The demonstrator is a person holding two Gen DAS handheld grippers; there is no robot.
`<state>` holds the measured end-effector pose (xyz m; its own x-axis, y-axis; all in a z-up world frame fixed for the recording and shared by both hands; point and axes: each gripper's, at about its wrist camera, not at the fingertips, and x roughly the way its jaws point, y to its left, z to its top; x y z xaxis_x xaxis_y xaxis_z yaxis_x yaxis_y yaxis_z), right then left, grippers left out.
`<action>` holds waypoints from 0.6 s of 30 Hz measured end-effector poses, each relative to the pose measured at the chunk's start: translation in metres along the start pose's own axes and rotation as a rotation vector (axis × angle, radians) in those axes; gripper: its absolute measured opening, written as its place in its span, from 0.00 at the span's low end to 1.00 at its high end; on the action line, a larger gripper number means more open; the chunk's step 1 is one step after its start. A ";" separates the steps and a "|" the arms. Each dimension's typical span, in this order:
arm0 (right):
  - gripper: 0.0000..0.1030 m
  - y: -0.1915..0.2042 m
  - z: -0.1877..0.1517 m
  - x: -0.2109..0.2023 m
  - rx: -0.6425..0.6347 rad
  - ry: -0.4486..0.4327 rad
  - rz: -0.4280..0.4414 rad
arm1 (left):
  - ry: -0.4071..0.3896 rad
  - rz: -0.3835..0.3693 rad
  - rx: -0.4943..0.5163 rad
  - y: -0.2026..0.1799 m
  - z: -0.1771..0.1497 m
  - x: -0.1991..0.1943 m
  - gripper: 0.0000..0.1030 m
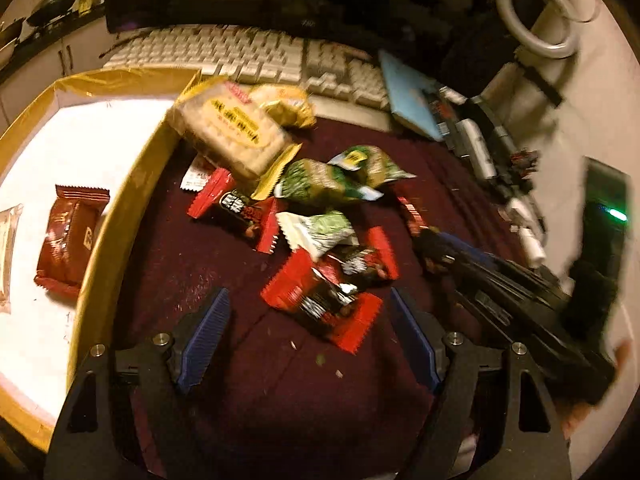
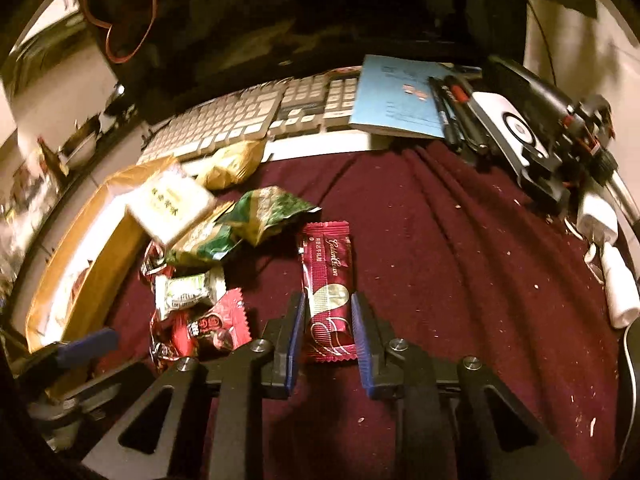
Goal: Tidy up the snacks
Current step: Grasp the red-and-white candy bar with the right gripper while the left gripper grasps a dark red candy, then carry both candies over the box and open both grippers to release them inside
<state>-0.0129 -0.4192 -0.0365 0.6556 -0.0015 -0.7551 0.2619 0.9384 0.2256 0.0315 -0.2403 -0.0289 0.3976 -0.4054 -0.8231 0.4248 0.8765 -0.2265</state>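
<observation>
The right tongs [image 2: 329, 330] have their blue pads pressed on both long edges of a dark red wafer bar [image 2: 329, 292], gripping its near half while the far end still lies on the maroon cloth [image 2: 460, 248] that covers the surface. The grip sits low on the wrapper, so I would lift straight up and slowly; a bar held by one end may droop or swing, and a soft wrapper can slide out of a sideways squeeze.

The gold-rimmed tray [image 1: 120, 216] stands at the left, with a brown-red packet [image 1: 68, 240] already lying on its white floor. That looks like the place for sorted snacks, so the bar should travel left, high enough to pass over the pile and the raised rim, then be lowered flat beside the packet before letting go.

The left tongs [image 1: 306, 334] stand wide and hold nothing, hovering just over a red and black packet [image 1: 328, 300] at the near edge of the pile. They should keep out of the right tongs' path to the tray, and close only on one packet, since the wrappers overlap
</observation>
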 end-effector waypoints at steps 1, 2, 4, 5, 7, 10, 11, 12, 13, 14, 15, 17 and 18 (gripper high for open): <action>0.23 0.001 0.000 0.000 -0.010 -0.001 0.006 | 0.015 -0.001 -0.018 0.002 0.001 0.005 0.78; 0.23 0.002 -0.001 -0.001 -0.017 -0.003 0.007 | 0.026 -0.010 -0.045 0.005 0.002 0.007 0.77; 0.23 0.009 -0.002 -0.001 -0.048 -0.014 -0.022 | 0.008 0.018 -0.060 0.006 0.002 0.006 0.71; 0.23 0.012 -0.003 -0.001 -0.064 -0.019 -0.036 | -0.003 0.033 -0.056 0.007 0.002 0.006 0.66; 0.23 0.018 -0.005 -0.002 -0.096 -0.030 -0.059 | -0.019 0.068 -0.029 0.005 -0.004 0.004 0.41; 0.23 0.018 -0.005 -0.002 -0.100 -0.038 -0.058 | -0.043 0.075 0.023 0.005 -0.016 -0.002 0.32; 0.23 0.017 -0.005 -0.002 -0.094 -0.037 -0.057 | -0.045 0.061 0.023 0.008 -0.020 -0.006 0.32; 0.23 0.016 -0.005 -0.002 -0.091 -0.036 -0.057 | -0.042 0.041 0.016 0.010 -0.023 -0.009 0.29; 0.23 0.015 -0.005 -0.002 -0.090 -0.035 -0.053 | -0.040 0.005 0.004 0.013 -0.023 -0.009 0.26; 0.23 0.015 -0.005 -0.002 -0.091 -0.036 -0.050 | -0.039 -0.022 -0.004 0.016 -0.024 -0.010 0.24; 0.23 0.016 -0.005 -0.002 -0.091 -0.039 -0.050 | -0.038 -0.040 -0.010 0.019 -0.023 -0.010 0.23; 0.23 0.016 -0.005 -0.003 -0.094 -0.046 -0.053 | -0.046 -0.082 -0.036 0.025 -0.024 -0.014 0.22; 0.23 0.017 -0.006 -0.005 -0.095 -0.053 -0.053 | -0.055 -0.118 -0.060 0.029 -0.024 -0.017 0.22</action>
<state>-0.0158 -0.4016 -0.0327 0.6800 -0.0683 -0.7300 0.2311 0.9649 0.1251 0.0174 -0.2015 -0.0339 0.3927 -0.5189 -0.7593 0.4227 0.8351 -0.3521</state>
